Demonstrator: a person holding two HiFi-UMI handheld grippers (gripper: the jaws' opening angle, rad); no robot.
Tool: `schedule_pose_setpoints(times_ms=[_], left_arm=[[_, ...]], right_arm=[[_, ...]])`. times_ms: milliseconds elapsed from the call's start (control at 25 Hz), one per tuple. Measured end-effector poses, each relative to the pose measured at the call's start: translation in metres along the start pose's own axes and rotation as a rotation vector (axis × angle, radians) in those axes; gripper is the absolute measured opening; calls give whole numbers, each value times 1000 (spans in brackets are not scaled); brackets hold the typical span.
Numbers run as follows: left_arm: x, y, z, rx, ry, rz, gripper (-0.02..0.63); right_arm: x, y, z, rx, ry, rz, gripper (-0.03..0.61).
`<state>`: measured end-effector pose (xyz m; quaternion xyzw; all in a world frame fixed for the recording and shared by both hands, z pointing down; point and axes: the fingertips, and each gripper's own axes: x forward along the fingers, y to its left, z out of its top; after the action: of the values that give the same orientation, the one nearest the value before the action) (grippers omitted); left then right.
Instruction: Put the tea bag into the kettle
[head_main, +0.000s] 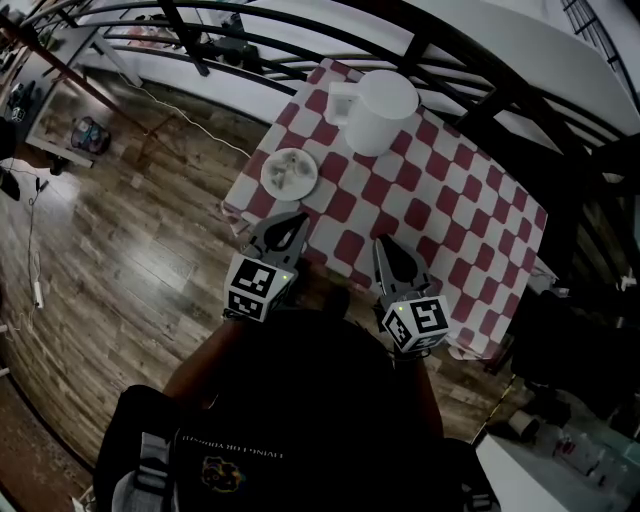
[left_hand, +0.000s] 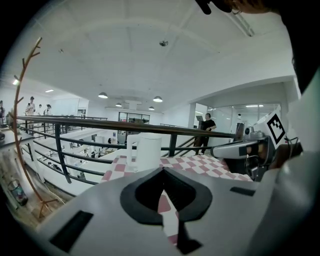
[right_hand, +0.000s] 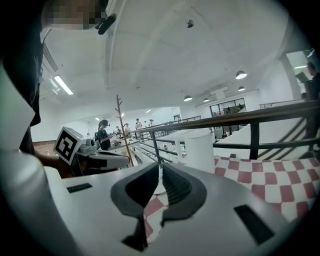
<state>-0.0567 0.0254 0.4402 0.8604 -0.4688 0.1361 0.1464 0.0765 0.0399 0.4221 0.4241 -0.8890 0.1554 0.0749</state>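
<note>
Left gripper (head_main: 289, 224): jaws pressed together with nothing between them. It is held at the near edge of the table (head_main: 480, 230), tips aimed across the checked cloth.
Right gripper (head_main: 386, 246): jaws together with only a hairline slit, empty. It sits level with its partner and close beside it.
Tea bag (head_main: 289, 170): a pale lump on the plate (head_main: 270, 185), a short way ahead of the left jaws and off to the left of the right jaws. Too small for detail.
Kettle (head_main: 382, 110): white and upright, well beyond both sets of tips, near the railing. Lid state can't be told.
Stage: looks like the start, with the bag not yet picked up.
Why this pose: closed, empty jaws parked short of the plate read as a ready stance. The left jaws are nearer the bag, so they seem the likelier picker.
Next need: the jaws must spread before closing on the bag.
Risk: a soft, flat bag on a smooth plate may slide away from the tips.
</note>
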Motion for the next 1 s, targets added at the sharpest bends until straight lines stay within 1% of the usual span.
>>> schedule_pose_setpoints(times_ms=[120, 600, 1000], left_arm=[[0, 2, 0, -3, 0, 6, 6], [-3, 12, -2, -10, 4, 26, 5], [-7, 24, -3, -13, 10, 41, 5]], right_arm=[[2, 2, -2, 0, 6, 16, 14], [9, 3, -1, 0, 9, 14, 12], [21, 9, -5, -2, 27, 32, 12]])
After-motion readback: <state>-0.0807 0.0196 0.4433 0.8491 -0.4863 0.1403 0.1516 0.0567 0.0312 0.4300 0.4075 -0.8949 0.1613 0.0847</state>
